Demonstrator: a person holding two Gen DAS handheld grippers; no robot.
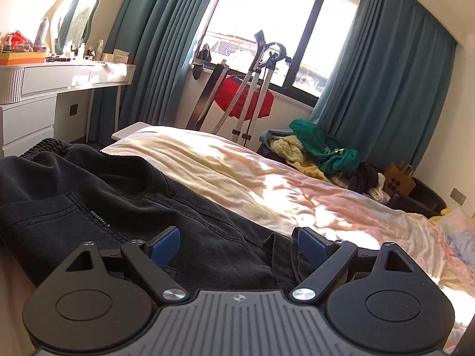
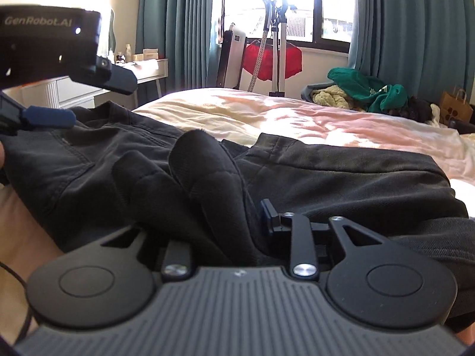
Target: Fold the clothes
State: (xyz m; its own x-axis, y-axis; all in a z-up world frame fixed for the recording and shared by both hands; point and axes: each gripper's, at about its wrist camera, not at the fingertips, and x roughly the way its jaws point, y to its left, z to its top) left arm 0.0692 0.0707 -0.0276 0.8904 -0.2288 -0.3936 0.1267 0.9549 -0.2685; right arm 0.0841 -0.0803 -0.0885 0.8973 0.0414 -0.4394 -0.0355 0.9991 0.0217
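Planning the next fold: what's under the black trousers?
The black trousers lie on the bed's pale cream-and-pink cover, which shows beyond them. Whatever lies directly beneath the fabric is covered.

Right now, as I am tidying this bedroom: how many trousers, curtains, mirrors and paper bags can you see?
Trousers: 1
Curtains: 2
Mirror: 1
Paper bag: 1
Total: 5
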